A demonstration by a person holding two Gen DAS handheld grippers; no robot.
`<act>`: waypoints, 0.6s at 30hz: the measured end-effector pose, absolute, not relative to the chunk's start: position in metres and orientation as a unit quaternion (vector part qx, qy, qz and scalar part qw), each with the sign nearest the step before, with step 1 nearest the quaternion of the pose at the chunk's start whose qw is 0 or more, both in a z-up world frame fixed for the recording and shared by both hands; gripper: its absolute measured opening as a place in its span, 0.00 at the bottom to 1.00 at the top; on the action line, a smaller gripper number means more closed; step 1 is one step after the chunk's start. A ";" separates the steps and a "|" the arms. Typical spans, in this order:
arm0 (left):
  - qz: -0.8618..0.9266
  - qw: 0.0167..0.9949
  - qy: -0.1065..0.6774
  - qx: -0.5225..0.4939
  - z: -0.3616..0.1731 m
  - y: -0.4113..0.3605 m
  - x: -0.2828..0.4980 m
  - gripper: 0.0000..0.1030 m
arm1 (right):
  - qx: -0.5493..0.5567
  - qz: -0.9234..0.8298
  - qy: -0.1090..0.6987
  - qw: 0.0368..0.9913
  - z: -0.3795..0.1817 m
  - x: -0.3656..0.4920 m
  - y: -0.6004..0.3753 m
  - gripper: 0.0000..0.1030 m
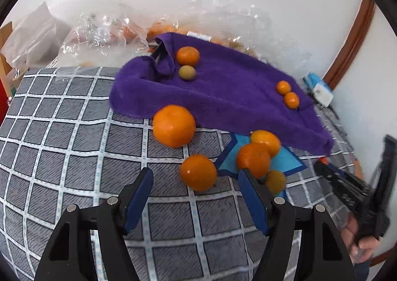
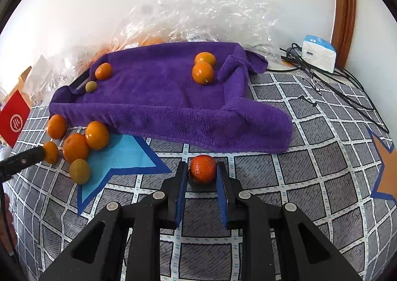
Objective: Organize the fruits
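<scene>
I see the grey checked bedspread carrying everything. Purple towel lies across its far side with four small citrus on it: two orange ones at the right, an orange and a greenish one at the left. Five loose fruits cluster by the blue star patch. My right claw grips a reddish tangerine just short of the towel edge. Left claw gapes wide around an orange, not touching.

Bright, even daylight; wall overexposed. Soft shadows. Strong fisheye bending, dark vignette corners. Right gripper motion-blurred in left view.
</scene>
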State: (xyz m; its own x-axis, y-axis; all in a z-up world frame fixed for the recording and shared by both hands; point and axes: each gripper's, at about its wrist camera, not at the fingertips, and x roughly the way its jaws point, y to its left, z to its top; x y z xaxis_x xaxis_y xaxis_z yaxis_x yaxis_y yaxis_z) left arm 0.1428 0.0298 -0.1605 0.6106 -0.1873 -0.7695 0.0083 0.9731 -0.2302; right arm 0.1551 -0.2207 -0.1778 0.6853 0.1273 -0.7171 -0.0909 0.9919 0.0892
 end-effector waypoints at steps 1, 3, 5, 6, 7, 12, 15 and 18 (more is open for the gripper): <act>-0.049 0.890 0.442 -0.101 -0.164 0.027 0.146 0.64 | 0.023 0.062 0.390 0.919 -0.178 0.155 -0.220 0.22; -0.049 0.890 0.440 -0.104 -0.168 0.025 0.149 0.51 | 0.019 0.062 0.390 0.919 -0.178 0.155 -0.219 0.22; -0.040 0.899 0.425 -0.096 -0.169 0.024 0.149 0.35 | 0.016 0.061 0.390 0.919 -0.178 0.154 -0.218 0.22; -0.044 0.901 0.420 -0.095 -0.170 0.024 0.148 0.30 | 0.016 0.061 0.389 0.919 -0.178 0.154 -0.218 0.22; -0.046 0.903 0.416 -0.097 -0.170 0.027 0.146 0.30 | 0.016 0.061 0.389 0.919 -0.178 0.153 -0.218 0.22; -0.053 0.912 0.387 -0.125 -0.167 0.038 0.138 0.30 | 0.016 0.060 0.386 0.920 -0.177 0.153 -0.219 0.22; -0.051 0.915 0.378 -0.130 -0.164 0.041 0.135 0.30 | 0.016 0.059 0.382 0.922 -0.176 0.151 -0.220 0.22; -0.052 0.918 0.370 -0.129 -0.162 0.041 0.131 0.30 | 0.018 0.056 0.379 0.924 -0.175 0.150 -0.221 0.22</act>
State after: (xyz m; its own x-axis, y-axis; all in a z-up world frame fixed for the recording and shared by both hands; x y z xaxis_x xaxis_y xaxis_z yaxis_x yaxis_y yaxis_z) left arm 0.1314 0.0410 -0.1619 0.7203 -0.1917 -0.6666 0.0000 0.9611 -0.2763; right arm 0.1501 -0.2210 -0.1752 0.7071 0.1179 -0.6972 -0.0901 0.9930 0.0765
